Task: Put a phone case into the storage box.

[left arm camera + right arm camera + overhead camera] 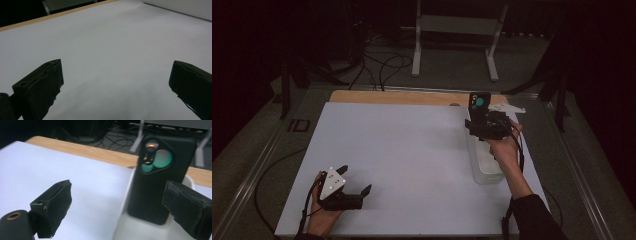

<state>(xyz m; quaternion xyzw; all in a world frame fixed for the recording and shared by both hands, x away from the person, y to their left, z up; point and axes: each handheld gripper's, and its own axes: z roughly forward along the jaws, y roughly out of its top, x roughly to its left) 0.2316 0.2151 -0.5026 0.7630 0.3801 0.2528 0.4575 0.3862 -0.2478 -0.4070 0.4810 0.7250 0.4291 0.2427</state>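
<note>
**High view: phone stands on end in the tray at the right**

High view shows a dim room with a grey floor (257, 135), dark cables (384, 65) trailing across it, and the white legs of a stand (454, 25) beyond the table. The table (412, 97) has a wooden top, seen as a strip along its far edge, and a large white board (407, 160) covers nearly all of it.

Along the board's right side lies a long clear plastic tray (487, 172), its length running away from the person. A black phone (479, 107) stands upright at the tray's far end, long axis vertical. In the right gripper view the phone (160, 177) leans slightly, its foot inside the tray (140, 230), its camera end up and its back, with the round green lenses, turned toward the gripper.

The right gripper (486, 125), held in the right hand (504, 147), hovers over the tray just in front of the phone. Its jaws are spread apart and hold nothing; the phone stands beyond them, nearer the right jaw, and whether it touches that jaw cannot be told.

The left gripper (357, 182) rests low at the board's near left corner in the left hand (319, 212), well apart from the tray. Its jaws gape wide over bare white board (112, 50), gripping nothing.
</note>
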